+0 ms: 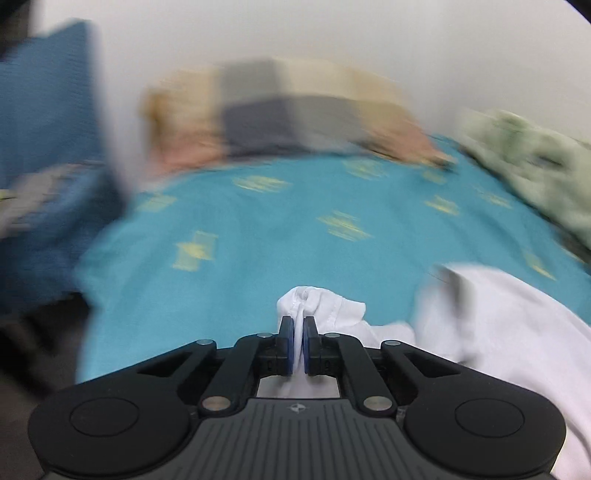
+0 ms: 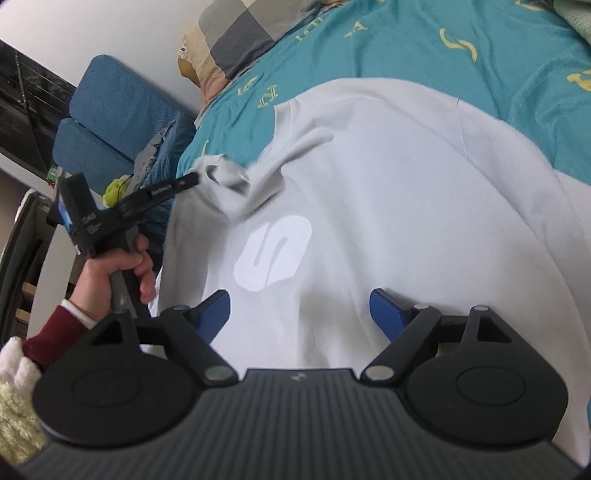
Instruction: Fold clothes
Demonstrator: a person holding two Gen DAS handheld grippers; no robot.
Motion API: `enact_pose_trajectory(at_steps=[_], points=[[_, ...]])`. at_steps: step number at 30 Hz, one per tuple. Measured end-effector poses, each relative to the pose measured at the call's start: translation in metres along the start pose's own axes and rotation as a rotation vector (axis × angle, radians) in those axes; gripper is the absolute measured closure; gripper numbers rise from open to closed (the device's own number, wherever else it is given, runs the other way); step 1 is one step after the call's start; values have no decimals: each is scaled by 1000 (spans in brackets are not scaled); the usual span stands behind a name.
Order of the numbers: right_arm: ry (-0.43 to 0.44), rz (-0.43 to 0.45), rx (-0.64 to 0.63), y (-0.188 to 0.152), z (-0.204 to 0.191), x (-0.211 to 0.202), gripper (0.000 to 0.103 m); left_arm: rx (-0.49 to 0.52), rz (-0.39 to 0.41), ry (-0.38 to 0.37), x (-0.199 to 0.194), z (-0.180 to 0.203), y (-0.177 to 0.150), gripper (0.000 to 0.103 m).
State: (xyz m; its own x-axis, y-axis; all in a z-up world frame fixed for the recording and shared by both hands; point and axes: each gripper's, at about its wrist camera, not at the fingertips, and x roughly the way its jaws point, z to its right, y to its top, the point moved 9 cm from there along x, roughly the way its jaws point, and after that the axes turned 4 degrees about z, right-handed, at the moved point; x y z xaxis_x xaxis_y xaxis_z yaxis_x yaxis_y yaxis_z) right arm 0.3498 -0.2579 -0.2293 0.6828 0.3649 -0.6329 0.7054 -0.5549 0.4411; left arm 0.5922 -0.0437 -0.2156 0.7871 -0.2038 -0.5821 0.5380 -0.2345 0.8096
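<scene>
Blue chair (image 2: 107, 110) far left beside the bed; person's left hand (image 2: 118, 275) grips the handle of the left gripper (image 1: 298, 332), jaws clenched on a bunched edge of the white sweatshirt (image 2: 369, 206); sweatshirt lies spread on the teal bedsheet (image 1: 258, 229), pale logo (image 2: 273, 254) facing up; right gripper (image 2: 300, 310) released, fingers wide apart over the sweatshirt below the logo; checked pillow (image 2: 236, 33) at bed head; green blanket (image 1: 535, 166) far right; left view motion-blurred.

shirt (image 2: 369, 206) on bed (image 2: 424, 48); pillow (image 2: 236, 33) behind
</scene>
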Motion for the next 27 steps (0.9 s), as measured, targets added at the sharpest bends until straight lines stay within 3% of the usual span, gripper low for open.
enact_pose_trajectory(at_steps=[2,3,5,8,10,18,27], points=[[-6,11,-7,1,0,-2,19,-46,-24,122,8,-12,-7,97],[-10,18,-11,3,1,-2,19,-74,-43,143,13,-15,-11,97],[-18,33,-20,7,3,-4,19,-111,-52,131,14,-13,-18,93],[-34,60,-31,15,8,-7,19,-130,-53,98,-4,-6,-20,62],[-51,89,-34,25,13,-12,19,-130,-56,66,-26,0,-20,59],[-182,244,-87,71,48,-63,20,-207,-41,-15,-182,25,-62,43],[-333,224,-35,65,99,-98,20,-241,-52,-20,-342,48,-143,38]])
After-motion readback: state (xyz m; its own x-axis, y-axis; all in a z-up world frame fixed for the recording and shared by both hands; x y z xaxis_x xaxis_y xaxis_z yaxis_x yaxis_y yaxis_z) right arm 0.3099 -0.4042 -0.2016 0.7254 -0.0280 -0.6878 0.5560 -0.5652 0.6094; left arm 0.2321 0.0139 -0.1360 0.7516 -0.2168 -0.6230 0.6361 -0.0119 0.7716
